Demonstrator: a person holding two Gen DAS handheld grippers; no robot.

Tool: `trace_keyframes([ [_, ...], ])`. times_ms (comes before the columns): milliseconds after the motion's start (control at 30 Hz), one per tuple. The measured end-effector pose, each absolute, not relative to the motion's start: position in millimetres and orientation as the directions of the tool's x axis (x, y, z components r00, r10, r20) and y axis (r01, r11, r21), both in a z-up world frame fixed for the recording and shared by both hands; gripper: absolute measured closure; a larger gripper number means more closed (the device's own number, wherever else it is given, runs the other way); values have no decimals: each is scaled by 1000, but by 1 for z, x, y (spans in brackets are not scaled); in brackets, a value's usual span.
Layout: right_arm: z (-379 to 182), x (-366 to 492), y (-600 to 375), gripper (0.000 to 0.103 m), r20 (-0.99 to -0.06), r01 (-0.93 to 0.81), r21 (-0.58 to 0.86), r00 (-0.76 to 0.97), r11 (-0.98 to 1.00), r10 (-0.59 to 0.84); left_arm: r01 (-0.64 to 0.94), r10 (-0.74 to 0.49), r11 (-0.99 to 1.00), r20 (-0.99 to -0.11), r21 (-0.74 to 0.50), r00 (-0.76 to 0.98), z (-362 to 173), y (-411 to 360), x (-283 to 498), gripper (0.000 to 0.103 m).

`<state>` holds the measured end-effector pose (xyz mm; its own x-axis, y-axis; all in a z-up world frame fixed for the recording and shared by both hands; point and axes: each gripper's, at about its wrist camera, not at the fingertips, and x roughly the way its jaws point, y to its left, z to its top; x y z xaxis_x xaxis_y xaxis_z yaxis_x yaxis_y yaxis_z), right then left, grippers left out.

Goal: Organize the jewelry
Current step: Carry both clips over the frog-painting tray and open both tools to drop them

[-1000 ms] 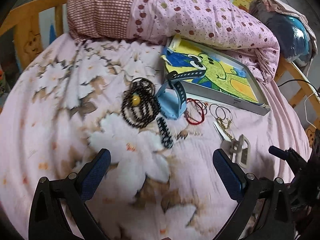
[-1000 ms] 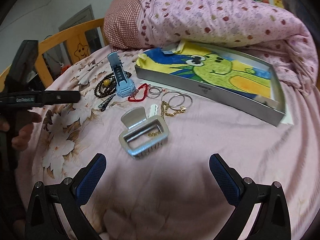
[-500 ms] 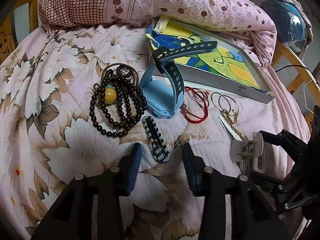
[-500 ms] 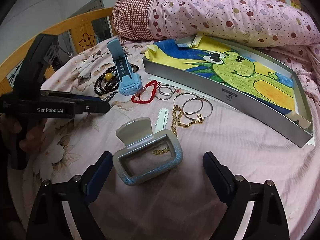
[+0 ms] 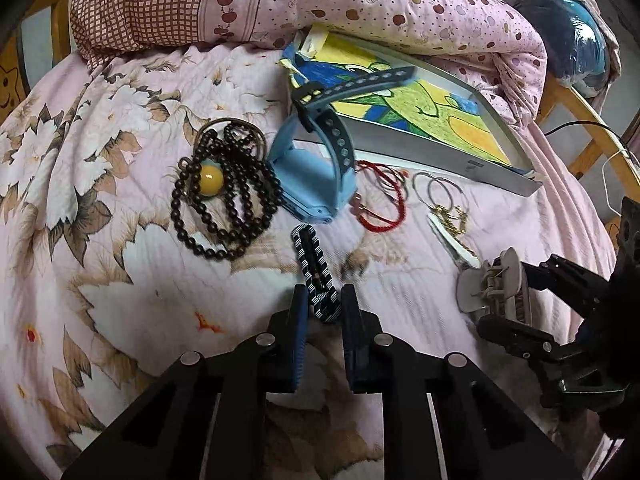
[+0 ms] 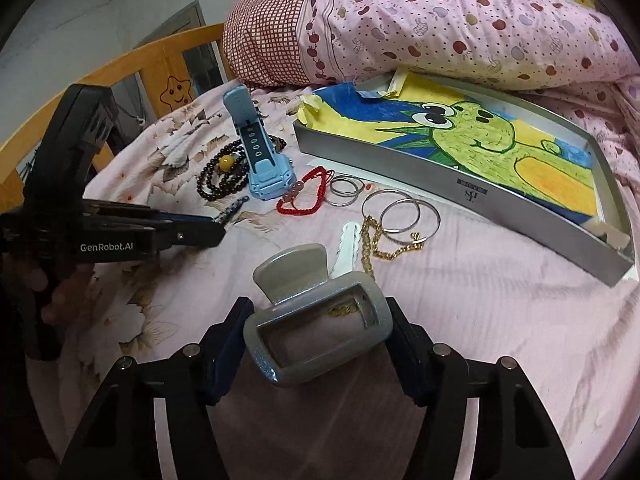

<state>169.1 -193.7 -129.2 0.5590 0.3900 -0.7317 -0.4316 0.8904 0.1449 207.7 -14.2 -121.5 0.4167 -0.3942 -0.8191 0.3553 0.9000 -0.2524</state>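
My left gripper [image 5: 325, 309] is shut on the near end of a black-and-white striped hair clip [image 5: 310, 256] that lies on the bed. My right gripper [image 6: 318, 332] is shut on a grey claw clip [image 6: 294, 276], one finger pressed to each side. Beyond them lie a blue watch [image 5: 312, 184], a dark bead necklace [image 5: 228, 200], a red bracelet [image 6: 304, 200], silver hoops [image 6: 400, 212], a gold chain [image 6: 372, 240] and a white clip [image 6: 346, 248]. A grey tray [image 6: 460, 184] lined with a frog drawing stands behind them.
A rolled pink quilt [image 6: 440, 20] lies behind the tray. A wooden bed rail [image 6: 120, 64] runs along the left. A blue bundle [image 5: 576, 40] sits at the far right corner. A person's hand [image 6: 52, 296] holds the left gripper.
Both grippers moved forward and down and closed. The left went from open to shut on the striped clip; the right closed onto the grey claw clip.
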Motion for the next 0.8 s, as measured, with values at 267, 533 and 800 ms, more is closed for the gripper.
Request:
trace_keyframes([
  [267, -113, 164, -210, 41, -688, -387, 157, 617, 908, 382, 394, -429, 881, -792, -261, 435, -104, -27, 187, 90],
  [533, -74, 201, -249, 41, -610, -297, 136, 726, 945, 316, 437, -496, 855, -687, -280, 531, -58, -53, 204, 90],
  [800, -62, 259, -303, 41, -610, -168, 116, 765, 979, 204, 439, -508, 848, -691, -296, 514, -53, -110, 271, 90],
])
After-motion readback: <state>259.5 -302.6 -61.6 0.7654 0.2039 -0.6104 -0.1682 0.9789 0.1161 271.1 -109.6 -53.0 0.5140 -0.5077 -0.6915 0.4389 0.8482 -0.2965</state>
